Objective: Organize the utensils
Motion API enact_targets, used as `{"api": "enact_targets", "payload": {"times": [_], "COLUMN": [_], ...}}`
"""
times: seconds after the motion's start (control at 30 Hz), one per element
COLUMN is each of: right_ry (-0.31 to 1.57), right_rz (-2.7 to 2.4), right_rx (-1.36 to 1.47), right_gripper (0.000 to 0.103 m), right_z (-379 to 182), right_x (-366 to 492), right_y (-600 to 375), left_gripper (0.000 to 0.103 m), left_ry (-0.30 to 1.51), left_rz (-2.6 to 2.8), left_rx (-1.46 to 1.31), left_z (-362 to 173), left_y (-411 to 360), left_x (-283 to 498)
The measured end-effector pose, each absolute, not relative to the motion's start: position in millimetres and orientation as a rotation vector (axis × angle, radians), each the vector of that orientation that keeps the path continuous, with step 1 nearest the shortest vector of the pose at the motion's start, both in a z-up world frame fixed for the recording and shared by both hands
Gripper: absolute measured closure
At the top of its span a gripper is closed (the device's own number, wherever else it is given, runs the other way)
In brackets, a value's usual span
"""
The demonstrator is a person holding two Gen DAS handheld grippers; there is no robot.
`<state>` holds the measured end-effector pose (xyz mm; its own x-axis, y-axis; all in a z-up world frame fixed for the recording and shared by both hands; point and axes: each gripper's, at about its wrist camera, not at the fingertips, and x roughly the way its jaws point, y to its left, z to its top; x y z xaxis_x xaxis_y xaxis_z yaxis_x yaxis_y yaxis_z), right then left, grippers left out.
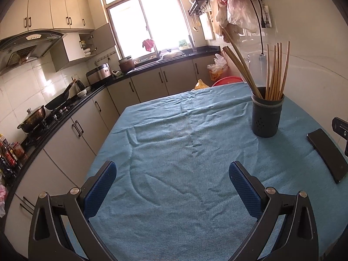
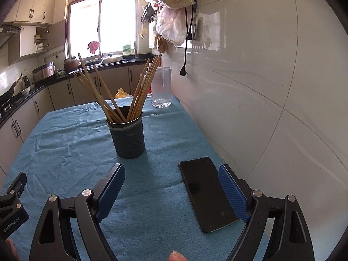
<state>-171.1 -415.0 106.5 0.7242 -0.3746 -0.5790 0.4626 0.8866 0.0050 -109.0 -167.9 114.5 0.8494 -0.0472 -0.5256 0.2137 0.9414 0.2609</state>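
Since the wooden chopsticks already stand in the dark perforated cylindrical holder mid-worktop, both the left tool and right tool hover empty, jaws spread wide.

I see chopsticks in holder mid-table; phone near right; glass far behind.

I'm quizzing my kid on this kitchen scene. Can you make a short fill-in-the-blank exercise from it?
1. The chopsticks stand in a dark ____.
2. The table is covered by a ____ cloth.
3. The phone lies flat, screen ____.
4. The left gripper and right gripper both have their jaws ____.

Missing words: holder; blue; dark; open
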Motion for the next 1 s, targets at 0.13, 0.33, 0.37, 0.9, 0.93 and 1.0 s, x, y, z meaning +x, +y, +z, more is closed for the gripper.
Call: {"api": "enact_targets", "payload": {"times": [0.13,0.33,0.37,0.9,0.93,1.0], "right_ry": [0.608,0.614,0.615,0.625,0.624,0.625], "right_rz": [-0.465,-0.464,-0.463,-0.46,-0.461,-0.46], "right_rx": [0.15,0.142,0.141,0.13,0.13,0.13], "right_gripper": [0.012,0.012,0.012,0.012,0.012,0.012], "right_z": [105.6,103.6,103.7,100.0,99.9,99.9], "right_x": [-170.4,-168.9,-168.7,-166.4,-167.0,-166.8], "right_y": [-414.6,-413.0,-412.8,-409.3,-409.7,-409.8], "left_gripper": [0.0,0.0,0.0,0.0,0.0,0.0], "left_ry": [0.541,0.54,0.54,0.55,0.551,0.55], "left_rz": [-0.138,-0.137,-0.138,-0.127,-0.129,-0.128], "left_rx": [0.318,0.318,0.318,0.309,0.308,0.307], "left_z": [113.7,113.7,113.7,110.8,110.5,110.4], "left_y": [-167.1,-166.9,-166.8,-163.5,-163.5,-163.8], "left_x": [-108.6,-108.4,-108.4,-106.9,-106.5,-106.9]}}
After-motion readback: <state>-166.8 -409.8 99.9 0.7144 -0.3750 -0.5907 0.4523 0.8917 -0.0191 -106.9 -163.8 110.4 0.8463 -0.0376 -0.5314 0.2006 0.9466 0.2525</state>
